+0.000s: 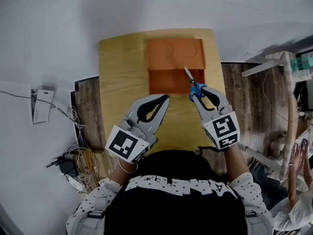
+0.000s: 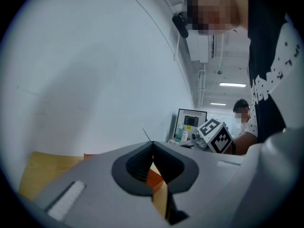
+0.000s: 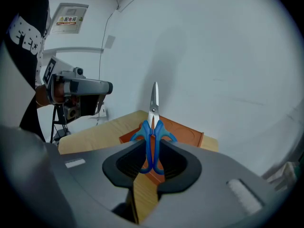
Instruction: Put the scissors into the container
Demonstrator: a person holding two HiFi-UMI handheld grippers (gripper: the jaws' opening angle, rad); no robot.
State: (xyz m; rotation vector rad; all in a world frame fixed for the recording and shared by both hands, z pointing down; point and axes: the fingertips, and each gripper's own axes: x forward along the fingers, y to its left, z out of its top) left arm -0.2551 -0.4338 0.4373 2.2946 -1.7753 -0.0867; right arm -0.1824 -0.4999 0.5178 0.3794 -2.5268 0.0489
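Head view: scissors (image 1: pixel 193 85) seemingly over container (image 1: pixel 168 81)

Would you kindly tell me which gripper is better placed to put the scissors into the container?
Right. The right gripper is shut on the scissors, whose blades point toward the orange container just ahead. The left gripper is shut on nothing.

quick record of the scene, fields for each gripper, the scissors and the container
left gripper: shut, empty
right gripper: shut on the scissors by the blue handles
scissors: blades closed, pointing away toward the container
container: orange, open, on the wooden table
task state: scissors not yet in the container
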